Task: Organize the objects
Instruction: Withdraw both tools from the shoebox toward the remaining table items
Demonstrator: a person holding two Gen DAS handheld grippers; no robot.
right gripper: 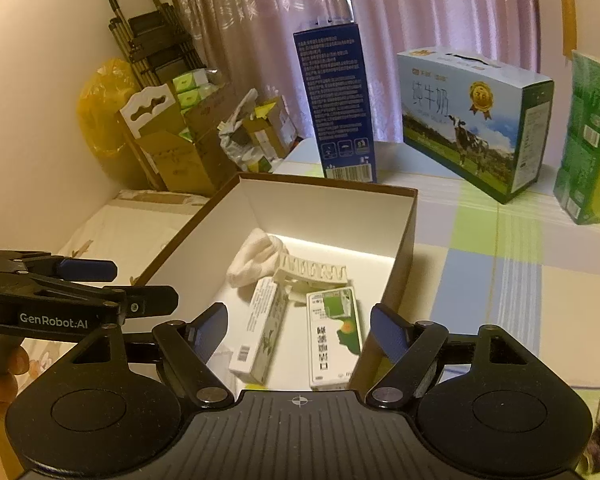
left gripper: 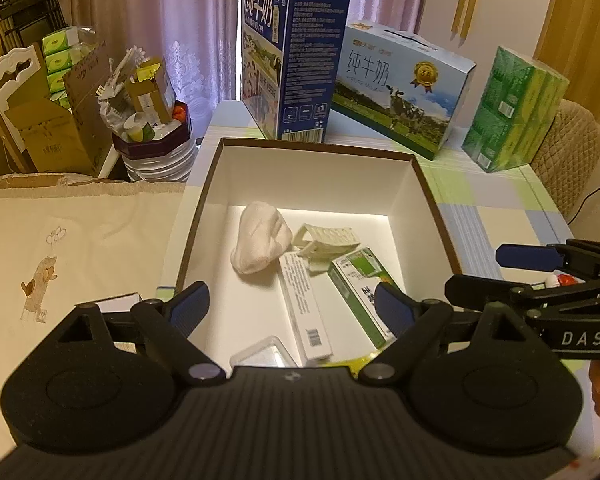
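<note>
box [left gripper: 428, 200]: matt white card | sock [left gripper: 260, 242]: soft knit cloth | clip [left gripper: 326, 242]: cream plastic

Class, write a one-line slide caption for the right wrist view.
Open right gripper above a box holding a sock, a clip and two cartons; left gripper alongside.

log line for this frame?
left claw: open, empty | right claw: open, empty | box: sock, clip, cartons

White-lined brown box [left gripper: 432, 200]; white sock [left gripper: 260, 240]; green-blue checked tablecloth [right gripper: 500, 264]
</note>
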